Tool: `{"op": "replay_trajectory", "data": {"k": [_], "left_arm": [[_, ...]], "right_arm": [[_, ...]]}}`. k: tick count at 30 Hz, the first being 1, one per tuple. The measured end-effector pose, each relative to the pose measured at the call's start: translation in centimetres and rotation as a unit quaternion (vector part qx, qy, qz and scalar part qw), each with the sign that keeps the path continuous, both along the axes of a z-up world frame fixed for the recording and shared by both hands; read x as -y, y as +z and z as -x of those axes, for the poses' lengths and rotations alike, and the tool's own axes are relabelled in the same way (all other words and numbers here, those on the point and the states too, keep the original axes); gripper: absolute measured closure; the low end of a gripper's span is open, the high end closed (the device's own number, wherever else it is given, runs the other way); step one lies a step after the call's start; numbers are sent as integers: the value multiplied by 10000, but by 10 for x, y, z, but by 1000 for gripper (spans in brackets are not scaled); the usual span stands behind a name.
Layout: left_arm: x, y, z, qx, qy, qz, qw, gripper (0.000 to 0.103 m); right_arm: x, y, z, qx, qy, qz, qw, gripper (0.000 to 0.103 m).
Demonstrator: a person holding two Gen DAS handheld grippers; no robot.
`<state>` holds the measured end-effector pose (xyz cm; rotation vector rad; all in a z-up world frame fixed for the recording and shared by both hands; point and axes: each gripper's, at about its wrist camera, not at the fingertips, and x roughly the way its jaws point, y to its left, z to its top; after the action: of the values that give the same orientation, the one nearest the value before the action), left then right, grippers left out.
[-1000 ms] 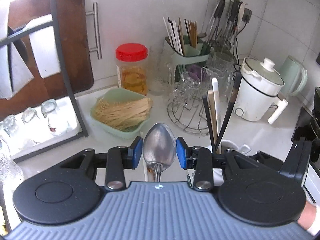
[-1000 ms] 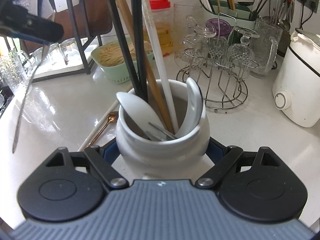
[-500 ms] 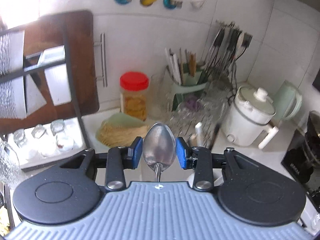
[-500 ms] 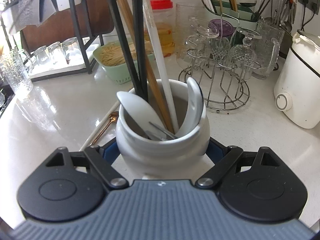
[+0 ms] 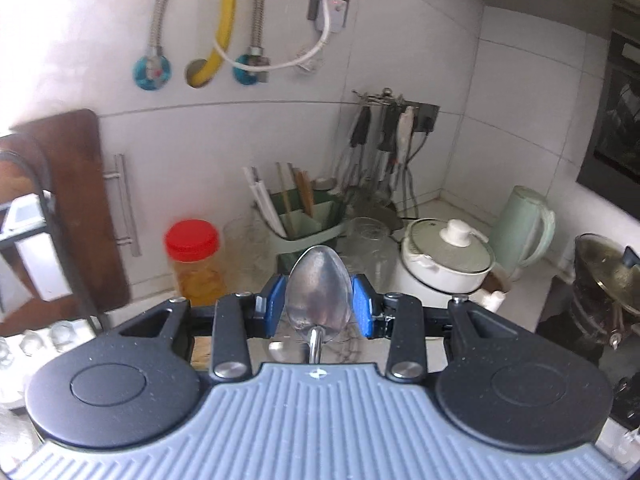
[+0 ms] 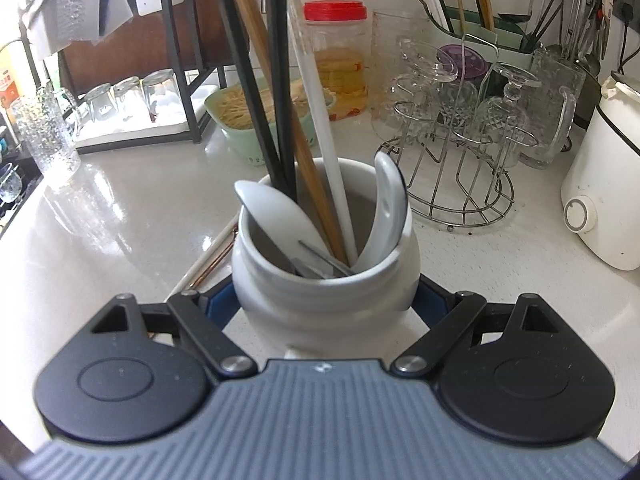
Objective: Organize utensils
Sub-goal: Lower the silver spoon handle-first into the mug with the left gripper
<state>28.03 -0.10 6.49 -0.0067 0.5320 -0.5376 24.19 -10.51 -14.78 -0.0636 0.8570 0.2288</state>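
Note:
My left gripper (image 5: 319,302) is shut on a metal spoon (image 5: 319,288). The spoon's bowl stands upright between the blue pads, and its handle runs back under the gripper, out of sight. This gripper is raised above the counter and faces the tiled back wall. My right gripper (image 6: 326,306) is shut on a white ceramic jar (image 6: 326,284) that stands on the counter, with one blue pad on each side of it. The jar holds black, wooden and white chopsticks (image 6: 280,92), two white ceramic spoons (image 6: 384,208) and some metal cutlery. A white chopstick and a copper-coloured spoon (image 6: 214,262) lie left of the jar.
A green utensil caddy (image 5: 310,220) with chopsticks stands at the back wall. Nearby are a red-lidded jar (image 6: 340,56), a wire rack of glasses (image 6: 460,128), a white cooker (image 6: 604,184) and a green bowl of noodles (image 6: 240,116). A black rack with tumblers (image 6: 128,96) stands at left.
My left gripper has risen and tilted up with the spoon, so the counter has dropped out of its view and wall pipes have appeared. The right gripper and jar have stayed still.

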Motion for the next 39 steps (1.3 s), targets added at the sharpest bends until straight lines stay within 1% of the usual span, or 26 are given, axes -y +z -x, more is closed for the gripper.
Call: {"op": "replay_trajectory", "data": {"k": [5,10,15,17,21,30,35,39], "left_arm": [[26,-17,-3,48,-225,-25,9997,61],[44,-32,-3,293,-460,-63,9985,61],[55,-49,-10,273,-426,-118,9986,61],[59,-56,-13,228,-332,-221,9989,61],[63,-64,-17,284,-298,-262,9988,61],[73,-79,-25,397,-364,-251,9982,61],[77,-87,-23,546,-401,-469,9966,61],[73,-84,-19,502,-488,-561,9960,61]], "right_arm": [[1,0,1,25,18,-11,10000,12],[2,-1,1,41,44,-38,10000,12],[3,-1,3,67,81,-56,9999,12],[3,-1,3,71,97,-67,9999,12],[3,-1,4,96,112,-73,9999,12],[3,-1,5,121,151,-99,9998,12],[3,-1,6,136,158,-96,9997,12],[3,-1,6,142,157,-101,9997,12]]}}
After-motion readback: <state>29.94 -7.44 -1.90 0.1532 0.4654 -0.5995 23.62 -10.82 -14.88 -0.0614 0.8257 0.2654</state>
